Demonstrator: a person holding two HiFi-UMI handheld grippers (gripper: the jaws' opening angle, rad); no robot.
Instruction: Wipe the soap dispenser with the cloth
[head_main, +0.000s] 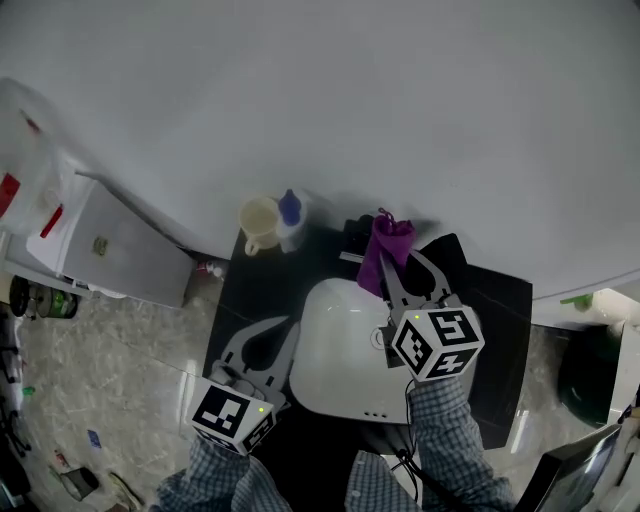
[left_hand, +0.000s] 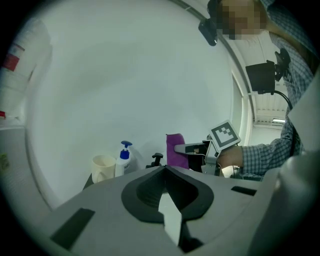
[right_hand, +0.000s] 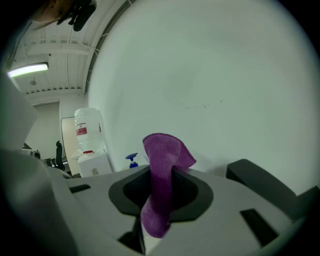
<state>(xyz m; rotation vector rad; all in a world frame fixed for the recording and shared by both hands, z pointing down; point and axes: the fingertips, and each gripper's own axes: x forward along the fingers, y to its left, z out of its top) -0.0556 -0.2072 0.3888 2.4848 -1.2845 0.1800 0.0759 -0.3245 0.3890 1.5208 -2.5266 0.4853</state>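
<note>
Soap dispenser (head_main: 290, 215), one only, white with a blue pump, stands at the back of the black counter (head_main: 500, 300), just beside one cream mug (head_main: 259, 222) and back-left of the single rounded white basin (head_main: 340, 350). Your right gripper (head_main: 392, 262) is clenched on one fuzzy purple cloth (head_main: 392, 235), which pokes past its tips. Your left gripper (head_main: 285, 332) has its jaws pressed together on nothing, by the basin's left rim.

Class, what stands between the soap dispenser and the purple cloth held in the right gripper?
A small black tap, seen in the left gripper view between the soap dispenser and the cloth.
</note>
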